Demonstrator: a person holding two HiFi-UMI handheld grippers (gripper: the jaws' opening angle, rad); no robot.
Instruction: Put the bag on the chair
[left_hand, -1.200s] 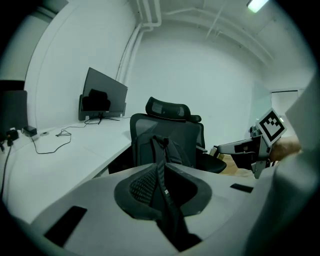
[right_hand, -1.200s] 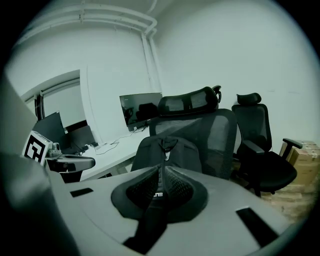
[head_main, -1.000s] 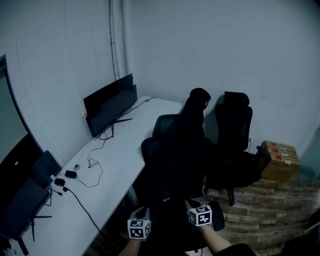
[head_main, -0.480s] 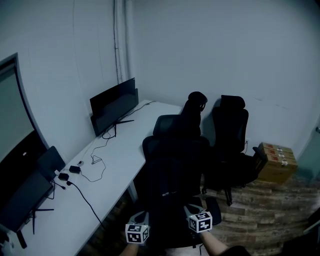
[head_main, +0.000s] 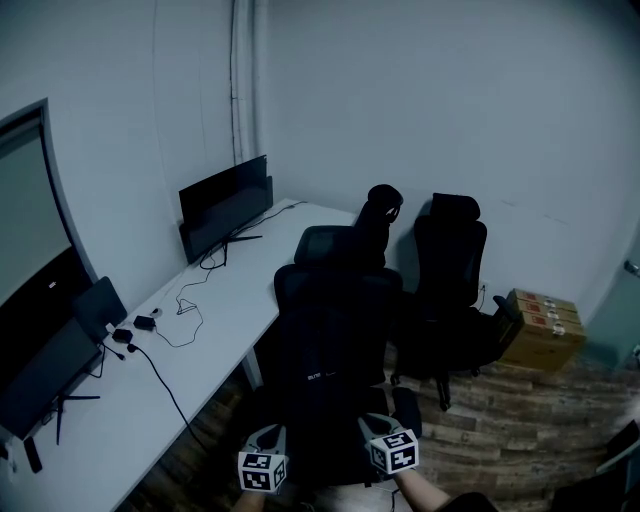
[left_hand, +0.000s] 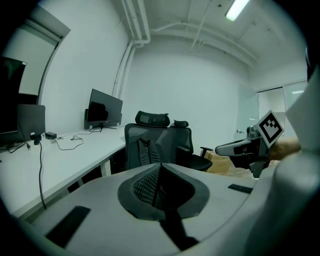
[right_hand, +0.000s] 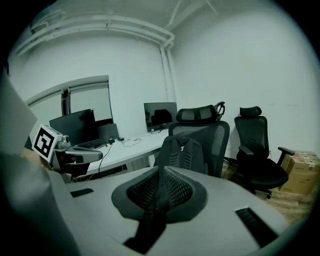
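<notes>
- Desk: long and white, along the left wall, with a monitor and loose cables on it.
- Chair: black, nearest of three, just beside the desk and facing the person.
- Bag: black backpack, upright on that chair's seat, leaning on the backrest.
- Box: cardboard, on the floor by the far chairs.
- Left gripper: near the bag, apart from it, jaws closed on nothing.
- Right gripper: beside the left, jaws likewise closed and empty.
</notes>
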